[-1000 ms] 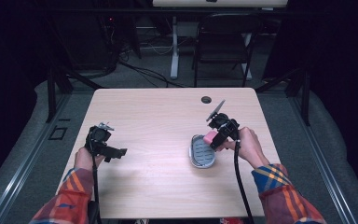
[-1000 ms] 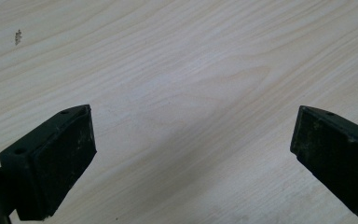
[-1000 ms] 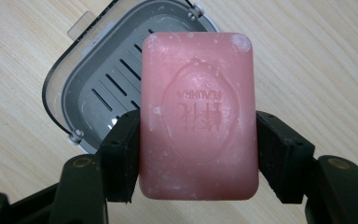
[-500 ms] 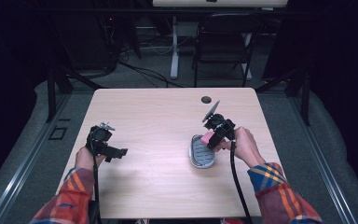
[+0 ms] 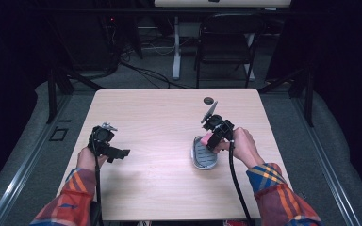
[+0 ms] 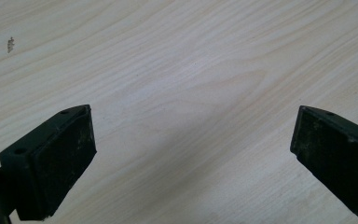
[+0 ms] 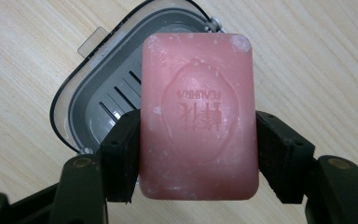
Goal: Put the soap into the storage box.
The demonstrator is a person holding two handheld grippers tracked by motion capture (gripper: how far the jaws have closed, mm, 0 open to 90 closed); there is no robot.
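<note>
One pink bar of soap (image 7: pixel 196 116) is clamped between the two black jaws of the right gripper (image 7: pixel 196 158), which press on its long sides. Its stamped face, an oval with raised lettering, is turned toward that gripper's camera, and pale scuffs mark its corners. In the high view the soap (image 5: pixel 206 139) shows as a small pink patch at the right gripper (image 5: pixel 215 136), over the far end of the soap dish.

One soap dish (image 7: pixel 98 100) lies directly behind the bar: an oval tray with a dark outer rim, a grey slotted insert and a small clear tab sticking out at one edge. I cannot tell whether the bar touches the dish or hangs just above it. In the high view the dish (image 5: pixel 204 157) rests flat on the right half of the wooden table (image 5: pixel 169 117), just beside the person's right hand (image 5: pixel 246 147), from which a black cable trails toward the near edge.

The left gripper (image 6: pixel 193 154) is spread wide with nothing between its jaws, above bare pale woodgrain that carries one small dark speck (image 6: pixel 10 44). In the high view this gripper (image 5: pixel 104 143) sits over the left side of the table, well apart from the dish, held by the left hand (image 5: pixel 87 159). Both sleeves are plaid in red, orange and blue.

One small round dark object (image 5: pixel 209 100) lies near the table's far edge. One dark chair (image 5: pixel 226 42) stands on the floor beyond the table.
</note>
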